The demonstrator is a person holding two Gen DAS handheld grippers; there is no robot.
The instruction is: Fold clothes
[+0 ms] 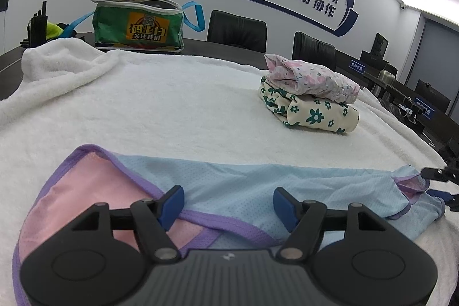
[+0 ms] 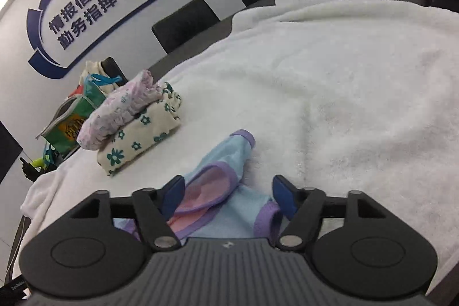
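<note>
A light blue mesh garment (image 1: 243, 182) with a pink panel and purple trim lies spread on the white towel (image 1: 172, 105), close to the near edge. My left gripper (image 1: 228, 202) hovers over its left half, open, the cloth lying flat under the blue pads with no grip. My right gripper (image 2: 228, 192) stands open over the garment's (image 2: 226, 157) other end, where a trimmed opening and a rumpled sleeve show. Part of the right gripper (image 1: 441, 185) also shows at the left view's right edge. A folded stack sits further back: a pink floral piece (image 1: 309, 76) on a cream piece with green flowers (image 1: 315, 111).
A green bag (image 1: 137, 25) with blue straps stands at the far left edge of the table. Black chairs (image 1: 236, 30) line the far side under a wall with blue lettering. The towel (image 2: 344, 76) stretches to the right of the stack (image 2: 120, 111); dark desk gear lies beyond it.
</note>
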